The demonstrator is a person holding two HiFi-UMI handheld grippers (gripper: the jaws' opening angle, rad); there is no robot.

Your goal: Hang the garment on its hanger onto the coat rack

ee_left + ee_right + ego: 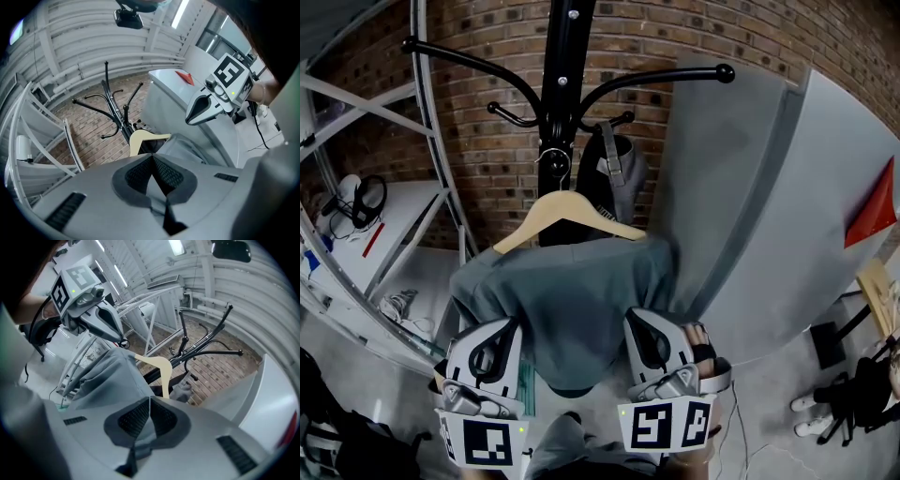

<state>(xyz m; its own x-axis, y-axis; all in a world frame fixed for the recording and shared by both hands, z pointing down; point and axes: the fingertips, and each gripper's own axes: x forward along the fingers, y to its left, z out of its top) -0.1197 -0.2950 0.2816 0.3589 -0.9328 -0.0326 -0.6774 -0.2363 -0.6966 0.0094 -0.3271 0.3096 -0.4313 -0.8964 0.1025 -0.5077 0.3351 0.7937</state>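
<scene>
Head view is showing the garment [572, 300], a grey-green top, draping from a wooden hanger [567, 208] directly in front of the black coat rack [562, 56]. The hanger's metal hook is sitting close against the rack's post; whether it is seated on a prong cannot be determined. You are holding the left gripper [499, 330] and the right gripper [642, 323] at the lower part of the cloth, one at each side. Each gripper view is showing its jaws closed to a narrow wedge, with a fold of grey fabric pinched between the pads.

Handling assessment: the cloth is appearing soft, light and limp, so it is giving you little control over the hanger. Pulling on it is likely to drag it off the smooth wooden shoulders. The hanger is the stiff member. Recommended hold: the neck beneath the hook, or one wooden arm, rather than the hem. A dark grey bag [619, 169] is hanging on the rack just behind the hanger and is crowding the prongs there.
</scene>
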